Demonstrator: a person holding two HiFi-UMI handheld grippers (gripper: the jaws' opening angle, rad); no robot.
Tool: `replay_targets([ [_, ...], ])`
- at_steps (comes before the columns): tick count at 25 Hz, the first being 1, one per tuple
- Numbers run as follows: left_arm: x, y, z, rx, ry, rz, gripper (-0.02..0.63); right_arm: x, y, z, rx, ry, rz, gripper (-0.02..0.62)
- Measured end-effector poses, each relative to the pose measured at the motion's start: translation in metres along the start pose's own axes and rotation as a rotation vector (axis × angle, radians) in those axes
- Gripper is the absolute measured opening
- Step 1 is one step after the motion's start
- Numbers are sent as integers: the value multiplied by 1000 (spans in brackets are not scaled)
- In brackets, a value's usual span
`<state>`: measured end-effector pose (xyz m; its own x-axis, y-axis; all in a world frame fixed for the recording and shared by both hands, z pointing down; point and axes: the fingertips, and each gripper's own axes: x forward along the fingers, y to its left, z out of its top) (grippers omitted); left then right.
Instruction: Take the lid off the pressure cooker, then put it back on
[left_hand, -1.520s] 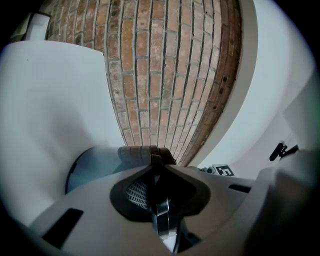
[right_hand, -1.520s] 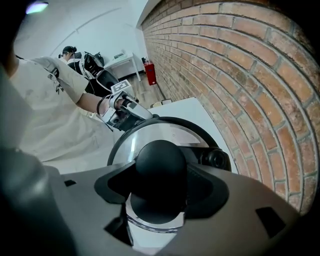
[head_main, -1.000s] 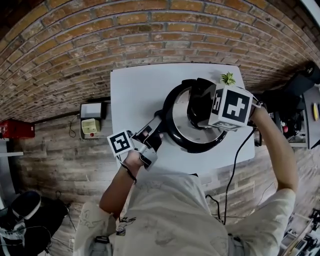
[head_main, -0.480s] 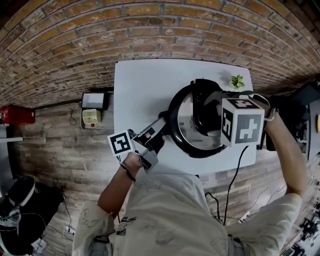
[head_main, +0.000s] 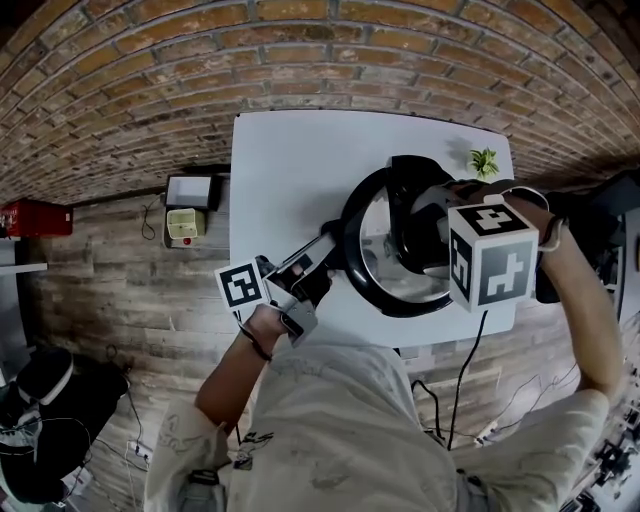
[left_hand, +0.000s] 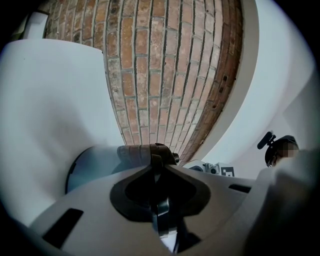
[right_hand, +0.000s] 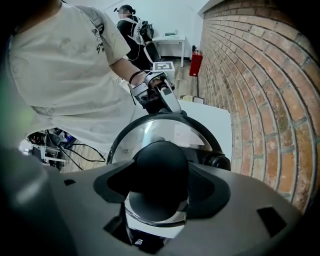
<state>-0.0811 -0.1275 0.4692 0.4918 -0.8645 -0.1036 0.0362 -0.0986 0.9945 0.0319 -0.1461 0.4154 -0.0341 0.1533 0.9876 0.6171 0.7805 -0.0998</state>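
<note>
The pressure cooker (head_main: 372, 292) stands on the white table (head_main: 290, 170), close to the table's near edge and its right edge, so little room is left on those two sides. Beyond the cooker and to its left the tabletop lies bare up to the brick wall (head_main: 300, 60). The lid (head_main: 372, 232) sits on the cooker. The right gripper (head_main: 428, 232) comes down on it from above, its jaws standing wide and clamped round the lid's black knob (right_hand: 160, 165). The left gripper (head_main: 305, 275) reaches in level from the cooker's near left, jaws nearly together and pinched on the cooker's long handle (head_main: 328, 252). Against a second ago, the right gripper's marker cube (head_main: 492, 258) has rolled round and now lies more toward the person's side of the cooker, while the left gripper has kept its hold on the handle. A small green plant (head_main: 484, 160) stands just beyond the cooker at the far right corner. A black cable (head_main: 465, 340) hangs off the near edge, and a cream box (head_main: 184, 240) lies on the floor well to the cooker's left.
</note>
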Motion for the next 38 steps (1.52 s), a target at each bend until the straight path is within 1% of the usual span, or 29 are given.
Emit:
replay_targets([
  [11, 0, 0, 0, -7, -1, 10, 69, 1, 0, 0, 23, 13, 2, 316],
  [19, 0, 0, 1, -10, -7, 7, 68, 1, 0, 0, 38, 55, 5, 316],
  [25, 2, -1, 0, 13, -2, 9, 69, 1, 0, -1, 35, 63, -2, 320],
  [27, 2, -1, 0, 18, -6, 10, 71, 1, -3, -1, 34, 63, -23, 331],
  [28, 2, -1, 0, 24, -9, 12, 72, 1, -5, -1, 36, 64, -35, 365],
  [29, 2, -1, 0, 35, -13, 18, 74, 1, -6, -3, 41, 66, -41, 401],
  [31, 0, 1, 3, 65, -27, 48, 104, 1, -7, -5, 59, 60, -46, 403],
  [34, -10, 6, 10, 122, -53, 100, 155, -2, -7, -4, 95, 4, -82, 405],
  [36, -18, 7, 17, 212, -59, 145, 173, -5, -8, -3, 122, -56, -125, 407],
  [38, -24, 4, 25, 336, -64, 187, 179, -10, -10, -2, 144, -113, -184, 411],
])
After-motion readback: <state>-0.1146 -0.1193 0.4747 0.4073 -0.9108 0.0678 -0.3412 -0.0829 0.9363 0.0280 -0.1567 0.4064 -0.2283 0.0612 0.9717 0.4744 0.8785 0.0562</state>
